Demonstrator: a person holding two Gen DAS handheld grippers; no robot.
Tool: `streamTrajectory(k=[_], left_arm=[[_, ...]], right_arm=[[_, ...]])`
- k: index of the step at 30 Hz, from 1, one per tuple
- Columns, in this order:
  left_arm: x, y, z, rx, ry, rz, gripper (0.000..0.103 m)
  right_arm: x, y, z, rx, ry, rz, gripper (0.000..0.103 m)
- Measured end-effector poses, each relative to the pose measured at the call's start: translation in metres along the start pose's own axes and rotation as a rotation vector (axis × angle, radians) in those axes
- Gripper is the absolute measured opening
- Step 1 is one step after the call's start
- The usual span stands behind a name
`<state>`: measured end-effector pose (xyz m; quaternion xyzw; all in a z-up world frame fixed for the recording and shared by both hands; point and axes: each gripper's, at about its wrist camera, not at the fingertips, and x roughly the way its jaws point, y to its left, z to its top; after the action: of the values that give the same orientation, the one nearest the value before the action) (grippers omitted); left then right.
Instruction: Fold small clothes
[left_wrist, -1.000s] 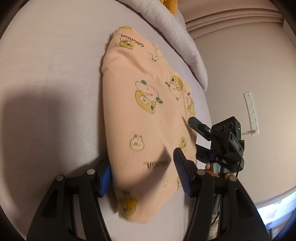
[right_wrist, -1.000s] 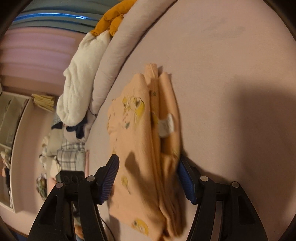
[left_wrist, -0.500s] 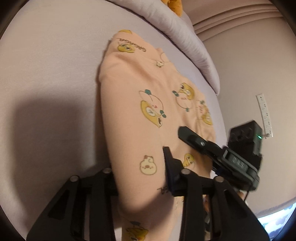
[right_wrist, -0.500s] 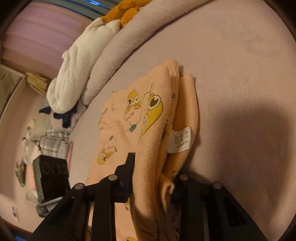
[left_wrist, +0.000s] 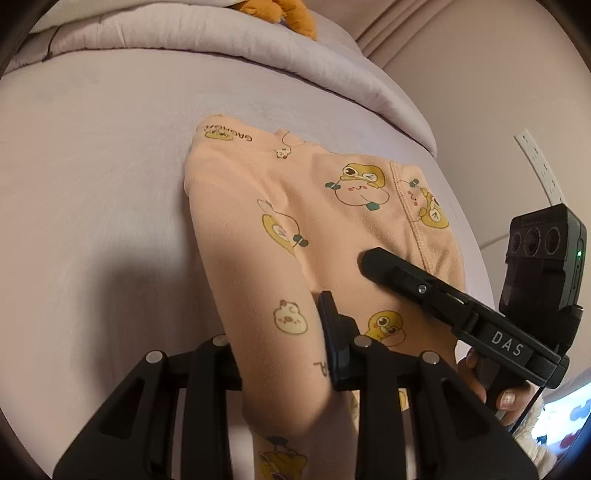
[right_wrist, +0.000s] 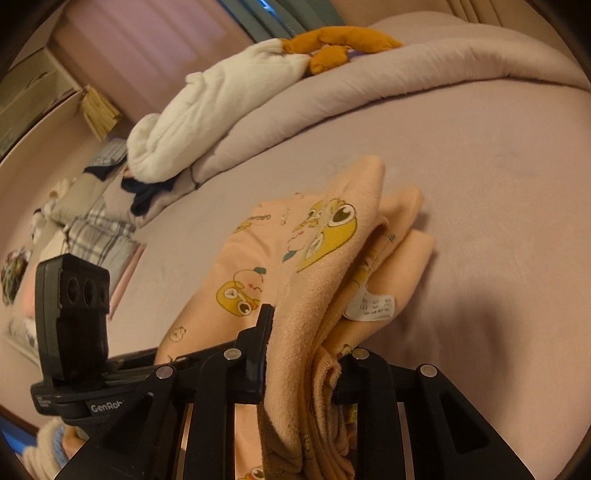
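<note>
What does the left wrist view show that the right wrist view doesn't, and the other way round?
Only the left wrist view: the power strip on the wall and the garment's flat printed top.

Only the right wrist view: the white care label on the garment's stacked side edges, the white blanket and the plaid clothes beside the bed.

Both: the peach garment on the lilac sheet, the orange plush on the quilt, the left claw and right claw, each having just closed on the garment's near end.

A rolled lilac duvet (right_wrist: 369, 92) bears white (right_wrist: 207, 110) and orange clothes (right_wrist: 332, 46).
</note>
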<state>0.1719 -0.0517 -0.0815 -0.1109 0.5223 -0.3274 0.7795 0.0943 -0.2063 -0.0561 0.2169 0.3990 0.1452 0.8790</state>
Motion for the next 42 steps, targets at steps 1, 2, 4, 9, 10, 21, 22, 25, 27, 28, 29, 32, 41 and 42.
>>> streamTrajectory(k=[1,2,4,9,10,21,22,25,27,28,29,32,41,42], left_arm=[[-0.005,-0.004,-0.006,0.014,-0.005,0.007,0.028],[-0.009,-0.007,-0.010,0.022,-0.011,0.010,0.028],[-0.019,-0.012,-0.019,0.038,-0.025,0.017,0.028],[-0.044,-0.023,-0.042,0.061,-0.061,0.030,0.029],[-0.050,-0.025,-0.046,0.062,-0.070,0.031,0.029],[-0.098,-0.035,-0.086,0.064,-0.134,0.050,0.029],[-0.101,-0.036,-0.089,0.064,-0.138,0.052,0.029],[-0.114,-0.036,-0.099,0.061,-0.151,0.059,0.029],[-0.118,-0.036,-0.103,0.063,-0.158,0.066,0.029],[-0.122,-0.037,-0.107,0.067,-0.160,0.073,0.029],[-0.124,-0.038,-0.109,0.072,-0.163,0.081,0.029],[-0.132,-0.039,-0.117,0.073,-0.170,0.093,0.029],[-0.153,-0.039,-0.133,0.076,-0.209,0.123,0.029],[-0.155,-0.038,-0.134,0.076,-0.212,0.126,0.029]], right_arm=[[-0.005,0.003,-0.004,-0.008,-0.007,0.002,0.025],[-0.010,0.007,-0.007,-0.017,-0.012,0.002,0.025],[-0.020,0.013,-0.013,-0.029,-0.022,0.006,0.025],[-0.042,0.032,-0.028,-0.059,-0.046,0.024,0.025],[-0.046,0.036,-0.030,-0.065,-0.052,0.028,0.025],[-0.077,0.075,-0.060,-0.144,-0.087,0.055,0.025],[-0.078,0.078,-0.061,-0.150,-0.088,0.057,0.025],[-0.081,0.086,-0.066,-0.172,-0.094,0.060,0.025],[-0.082,0.091,-0.069,-0.184,-0.096,0.061,0.025],[-0.083,0.093,-0.070,-0.187,-0.097,0.066,0.025],[-0.084,0.094,-0.072,-0.189,-0.097,0.070,0.025],[-0.085,0.099,-0.075,-0.191,-0.097,0.085,0.025],[-0.088,0.116,-0.083,-0.240,-0.099,0.108,0.025],[-0.088,0.117,-0.084,-0.245,-0.099,0.110,0.025]])
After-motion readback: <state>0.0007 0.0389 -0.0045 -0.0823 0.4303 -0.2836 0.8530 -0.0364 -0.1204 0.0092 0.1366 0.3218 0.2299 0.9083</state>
